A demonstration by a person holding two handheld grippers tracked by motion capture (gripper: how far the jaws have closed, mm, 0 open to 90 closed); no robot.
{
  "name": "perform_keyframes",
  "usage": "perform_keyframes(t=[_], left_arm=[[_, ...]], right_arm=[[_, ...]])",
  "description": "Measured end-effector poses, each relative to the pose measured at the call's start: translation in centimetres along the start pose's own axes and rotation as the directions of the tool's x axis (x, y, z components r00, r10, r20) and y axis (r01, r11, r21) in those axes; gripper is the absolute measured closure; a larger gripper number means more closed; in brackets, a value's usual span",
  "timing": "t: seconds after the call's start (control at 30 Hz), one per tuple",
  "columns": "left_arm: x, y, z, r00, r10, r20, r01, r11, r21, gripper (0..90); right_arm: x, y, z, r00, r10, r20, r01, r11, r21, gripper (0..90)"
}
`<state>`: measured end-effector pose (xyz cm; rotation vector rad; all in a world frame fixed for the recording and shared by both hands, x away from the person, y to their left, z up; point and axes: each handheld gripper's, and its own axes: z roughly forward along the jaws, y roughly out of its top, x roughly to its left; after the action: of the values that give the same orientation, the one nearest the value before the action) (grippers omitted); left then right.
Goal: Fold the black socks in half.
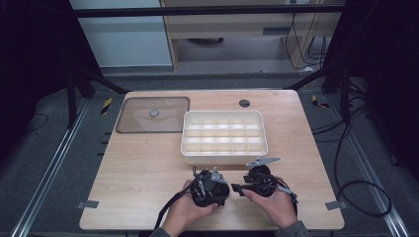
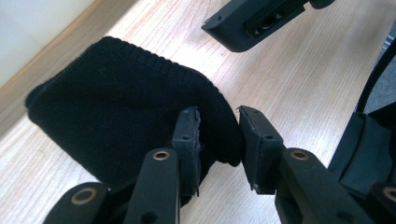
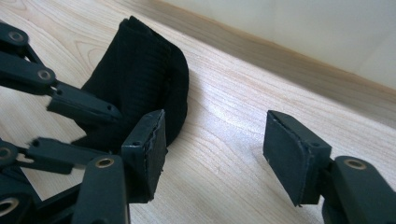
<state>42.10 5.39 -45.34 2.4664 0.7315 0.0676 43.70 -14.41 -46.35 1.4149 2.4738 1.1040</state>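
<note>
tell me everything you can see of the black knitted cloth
The black knitted cloth is a small folded piece, sock-like, with a fine ribbed weave and rounded folded edges. It lies on the wooden table just in front of the white compartment box. One corner sits between the left gripper jaws, which stand slightly apart around it. The right gripper is open beside it, one jaw next to the fold.

The white tray (image 1: 225,155) stood just behind both grippers and blocked the way forward. Bare table (image 1: 133,173) lay free to the left. The lid (image 1: 153,114) occupied the far left corner.
</note>
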Motion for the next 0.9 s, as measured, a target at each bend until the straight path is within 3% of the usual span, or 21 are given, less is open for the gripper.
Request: perform_keyframes(t=[0.27, 0.67, 0.9], left_arm=[[-0.4, 0.1, 0.1, 0.9999, 0.013, -0.007, -0.013, 0.9999, -0.006, 63.7], [-1.5, 0.5, -1.1, 0.9990, 0.045, -0.006, -0.045, 0.9988, -0.018, 62.3], [-1.4, 0.8, 0.0, 0.9992, 0.040, 0.001, -0.040, 0.9991, -0.013, 62.7]], right_arm=[[0.0, 0.3, -0.2, 1.0000, 0.000, 0.004, 0.000, 1.000, -0.006, 39.1], [-0.4, 0.4, -0.9, 0.9998, 0.014, 0.012, -0.013, 1.000, -0.020, 38.9], [-0.5, 0.6, -1.0, 0.9997, 0.021, 0.012, -0.021, 0.999, -0.024, 39.4]])
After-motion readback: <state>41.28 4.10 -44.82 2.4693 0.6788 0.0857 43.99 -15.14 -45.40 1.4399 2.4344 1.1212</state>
